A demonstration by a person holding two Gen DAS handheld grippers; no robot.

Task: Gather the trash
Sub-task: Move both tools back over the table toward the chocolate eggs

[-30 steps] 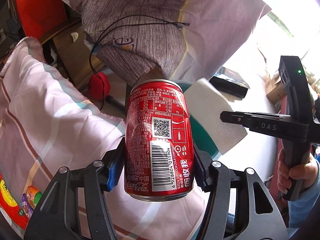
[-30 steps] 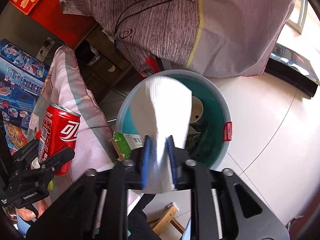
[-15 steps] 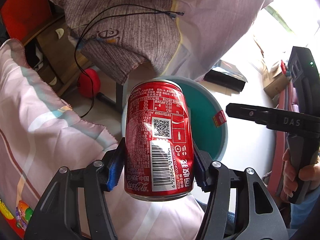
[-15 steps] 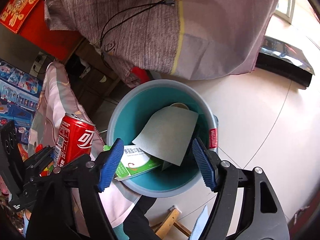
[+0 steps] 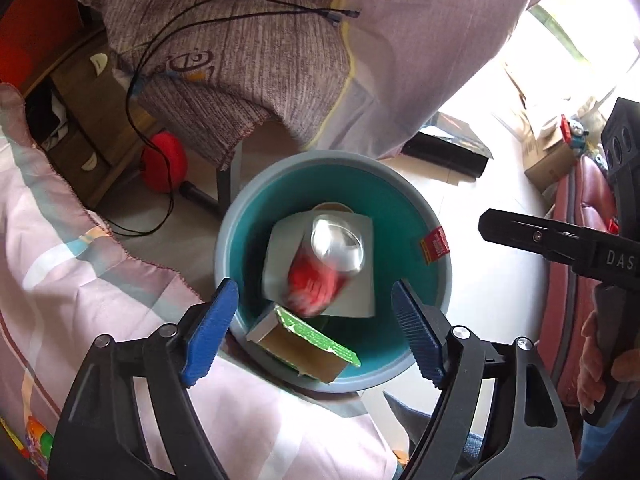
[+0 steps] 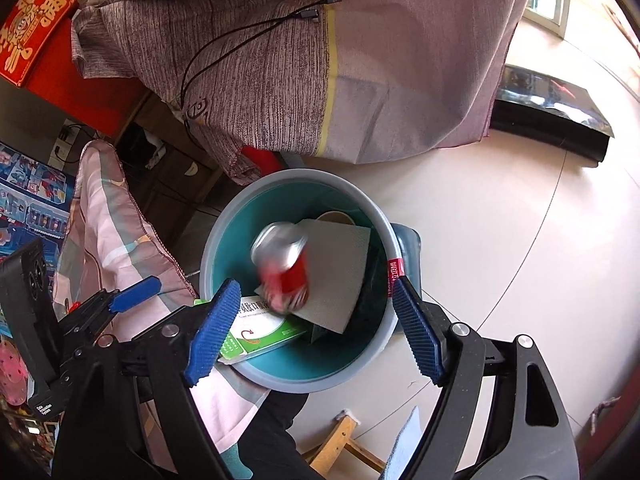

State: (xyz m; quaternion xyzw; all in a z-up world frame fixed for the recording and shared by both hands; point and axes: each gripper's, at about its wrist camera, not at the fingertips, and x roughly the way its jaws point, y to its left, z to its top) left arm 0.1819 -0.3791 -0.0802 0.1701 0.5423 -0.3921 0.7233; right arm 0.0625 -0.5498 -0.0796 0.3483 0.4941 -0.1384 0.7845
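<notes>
Left wrist view: left gripper (image 5: 314,330) jaws have just been opening, nothing between them; can (image 5: 326,266) blurred, dropping into bin (image 5: 236,224) onto paper (image 5: 360,296). Right gripper (image 6: 316,330) likewise wide, empty. Advice: hold above the rim until the can settles.

Both wrist cameras look steeply down, close over the same teal bin (image 5: 436,280) (image 6: 224,240); its blurred contents (image 5: 320,276) (image 6: 286,268) seemingly shared.

A home; bedding (image 5: 80,280), tiled floor (image 6: 500,220), toy boxes (image 6: 28,200).
</notes>
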